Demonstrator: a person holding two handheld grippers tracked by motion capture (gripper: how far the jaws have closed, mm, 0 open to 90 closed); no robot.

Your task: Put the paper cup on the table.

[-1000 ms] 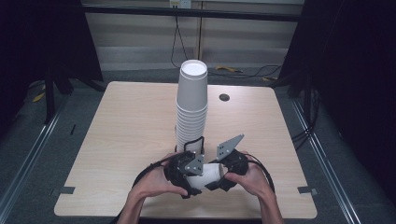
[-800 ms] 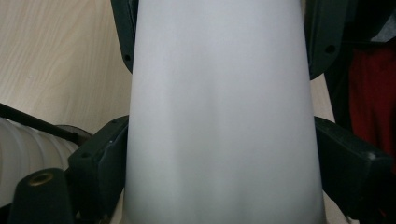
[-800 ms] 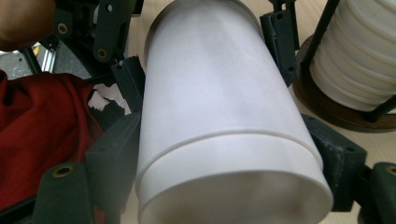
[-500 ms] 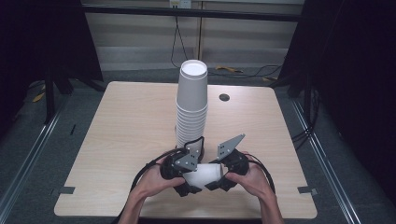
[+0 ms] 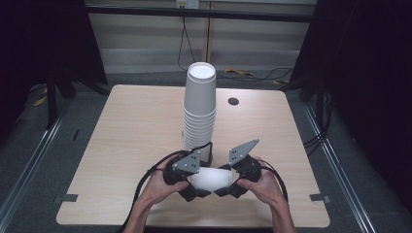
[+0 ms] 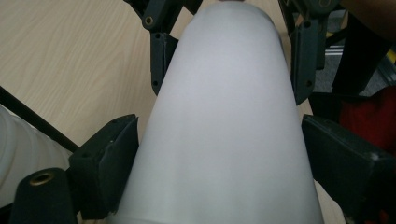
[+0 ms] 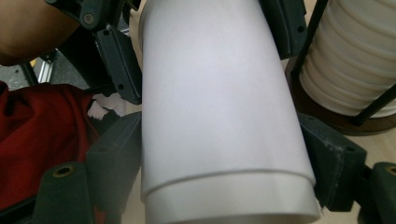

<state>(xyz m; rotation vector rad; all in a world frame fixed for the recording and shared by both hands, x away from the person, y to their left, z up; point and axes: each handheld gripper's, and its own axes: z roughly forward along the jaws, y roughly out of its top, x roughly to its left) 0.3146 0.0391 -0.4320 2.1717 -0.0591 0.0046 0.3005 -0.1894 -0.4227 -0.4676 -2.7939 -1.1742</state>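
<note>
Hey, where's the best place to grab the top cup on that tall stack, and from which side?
Probably the top cup's side wall, just above the rims of the stack below, jaws closing across it from the person's side. It stands upside down, closed base up, so there's no open rim to pinch; the bare tapered wall is the free part.

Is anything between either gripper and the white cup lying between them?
Nothing visible. The cup lies on its side with both grippers at it: the left gripper has its jaws around one end, the right gripper around the other. The cup stack stands behind, out of the way.
</note>
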